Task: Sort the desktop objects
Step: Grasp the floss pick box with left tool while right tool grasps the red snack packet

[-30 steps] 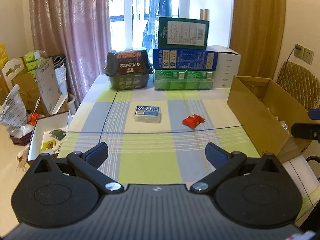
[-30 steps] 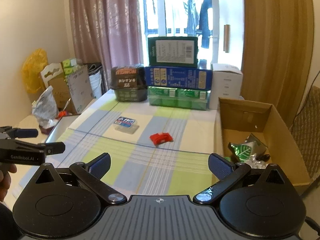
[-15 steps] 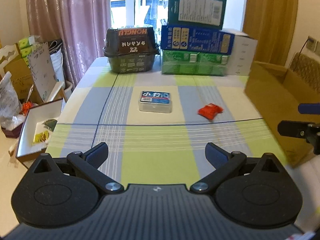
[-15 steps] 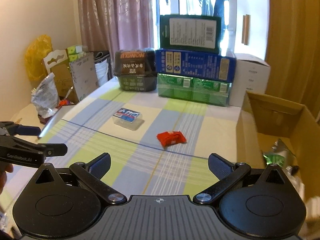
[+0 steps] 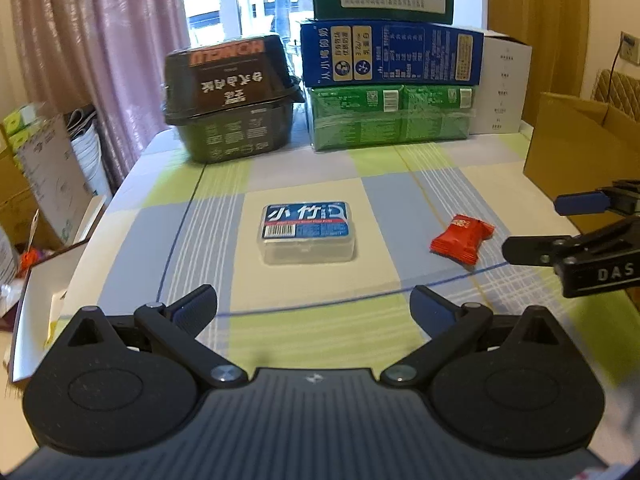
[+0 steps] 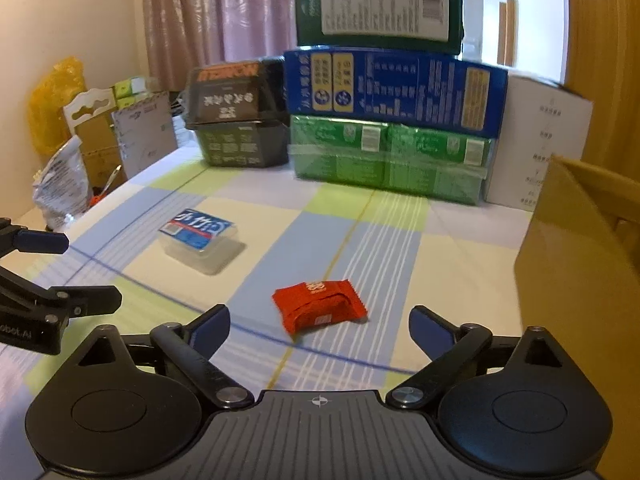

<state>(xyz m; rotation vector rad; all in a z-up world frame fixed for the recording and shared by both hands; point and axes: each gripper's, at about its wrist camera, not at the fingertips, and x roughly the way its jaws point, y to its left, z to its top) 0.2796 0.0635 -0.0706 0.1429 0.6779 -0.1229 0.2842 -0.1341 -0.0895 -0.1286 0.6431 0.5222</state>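
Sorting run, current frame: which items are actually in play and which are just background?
In play:
- clear floss-pick box, loose on the tablecloth
- red snack packet, loose, ahead of the right gripper
- cardboard box at the table's right edge
- left gripper, jaws open, like the right

Background:
- stacked cartons
- black noodle tub
- white box
- clutter beside the table

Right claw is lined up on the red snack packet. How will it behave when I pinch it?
The red snack packet looks like a crinkled foil wrapper, so it will probably give and crumple rather than stay stiff. It seems small and light, and may slide on the smooth tablecloth if nudged. Lying flat, it should not roll.
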